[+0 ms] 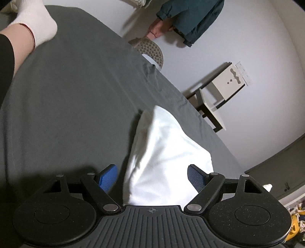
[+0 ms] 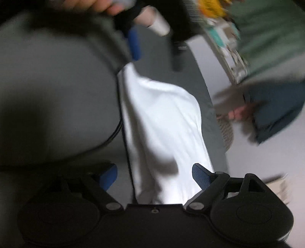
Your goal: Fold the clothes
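White garment [image 1: 164, 152] lies bunched on the grey bed sheet [image 1: 72, 99], near the bed's right edge, running up between the fingers of both tongs. Left tongs [image 1: 152, 177] wide open, blue pads either side of the cloth, gripping nothing. Right tongs [image 2: 154, 177] also spread wide over the same garment [image 2: 162, 122], holding nothing; this view is motion-blurred. In the right view the left tongs show at the garment's far end, whether touching it I cannot tell. Far left, a leg in a white sock [image 1: 36, 21] rests on the bed. Beyond the bed: white wall, dark teal jacket [image 1: 192, 17], a hand [image 1: 158, 28], small white stand [image 1: 226, 84].
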Available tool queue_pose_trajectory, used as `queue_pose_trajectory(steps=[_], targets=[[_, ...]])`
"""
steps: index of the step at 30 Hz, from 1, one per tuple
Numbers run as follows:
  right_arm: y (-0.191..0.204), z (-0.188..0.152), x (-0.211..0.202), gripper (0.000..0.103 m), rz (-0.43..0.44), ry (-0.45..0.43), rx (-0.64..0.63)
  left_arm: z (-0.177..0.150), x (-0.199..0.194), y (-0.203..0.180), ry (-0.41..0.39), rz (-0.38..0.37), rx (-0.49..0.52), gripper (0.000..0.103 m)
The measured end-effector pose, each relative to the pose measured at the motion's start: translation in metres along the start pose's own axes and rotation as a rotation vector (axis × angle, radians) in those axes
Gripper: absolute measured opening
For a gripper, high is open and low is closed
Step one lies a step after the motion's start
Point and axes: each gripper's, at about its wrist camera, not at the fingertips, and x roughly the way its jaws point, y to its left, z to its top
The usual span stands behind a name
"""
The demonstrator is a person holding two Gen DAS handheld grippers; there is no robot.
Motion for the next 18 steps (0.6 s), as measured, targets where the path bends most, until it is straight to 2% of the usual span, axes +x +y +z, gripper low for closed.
queue_pose_trajectory(steps=[7, 11, 15, 18], targets=[[0.019, 0.034, 0.025, 0.086, -0.078, 0.015, -0.171, 0.004, 0.009, 0.011, 0.015, -0.077, -0.132, 0.082], [0.024, 0.051, 0.038, 0.086, -0.109, 0.009, -0.253, 0.005, 0.013, 0.013, 0.005, -0.096, -0.154, 0.082], [0.023, 0.061, 0.048, 0.086, -0.130, 0.006, -0.279, 0.005, 0.015, 0.015, 0.009, -0.096, -0.174, 0.082], [0.018, 0.064, 0.055, 0.086, -0.152, -0.021, -0.269, 0.005, 0.017, 0.016, 0.013, -0.124, -0.200, 0.082]])
